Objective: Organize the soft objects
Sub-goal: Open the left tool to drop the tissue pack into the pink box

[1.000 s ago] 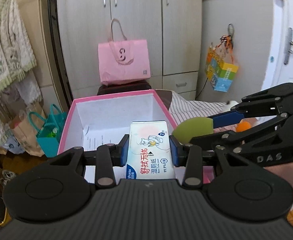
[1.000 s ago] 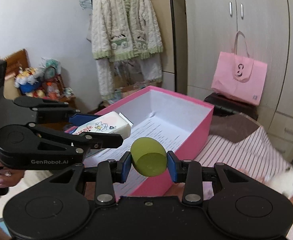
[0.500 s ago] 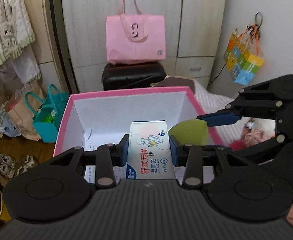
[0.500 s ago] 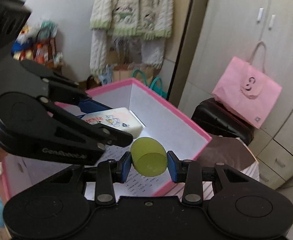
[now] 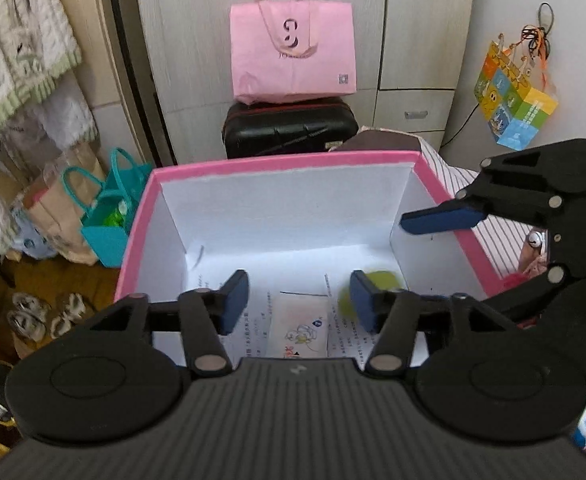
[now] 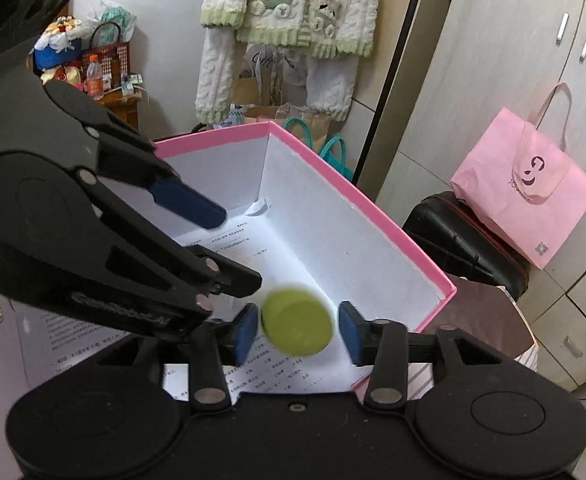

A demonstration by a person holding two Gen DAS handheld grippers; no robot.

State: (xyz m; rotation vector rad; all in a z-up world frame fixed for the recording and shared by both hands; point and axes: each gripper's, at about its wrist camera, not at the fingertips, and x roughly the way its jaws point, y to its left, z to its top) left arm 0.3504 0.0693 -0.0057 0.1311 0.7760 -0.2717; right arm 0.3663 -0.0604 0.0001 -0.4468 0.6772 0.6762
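Note:
In the left wrist view a white wet-wipes pack (image 5: 299, 334) lies flat on the paper-lined floor of the pink box (image 5: 285, 159). My left gripper (image 5: 299, 304) hangs just above it, jaws opening, pads clear of the pack. A blurred green egg-shaped sponge (image 5: 383, 284) sits low in the box by its right finger. In the right wrist view that sponge (image 6: 297, 320) is between the opening jaws of my right gripper (image 6: 297, 332), free of both pads. The left gripper's upper finger (image 6: 189, 204) reaches over the box (image 6: 373, 208) and hides the pack there.
A black suitcase (image 5: 289, 128) with a pink tote bag (image 5: 293, 52) on it stands behind the box, against wardrobe doors. Teal and paper bags (image 5: 105, 216) and shoes lie on the floor at left. Striped bedding (image 5: 505, 240) lies at right. A knitted cardigan (image 6: 293, 8) hangs on the wall.
Both grippers moved in over the box and opened. The wipes pack dropped from the left jaws onto the box floor. The green sponge slipped free of the right pads.

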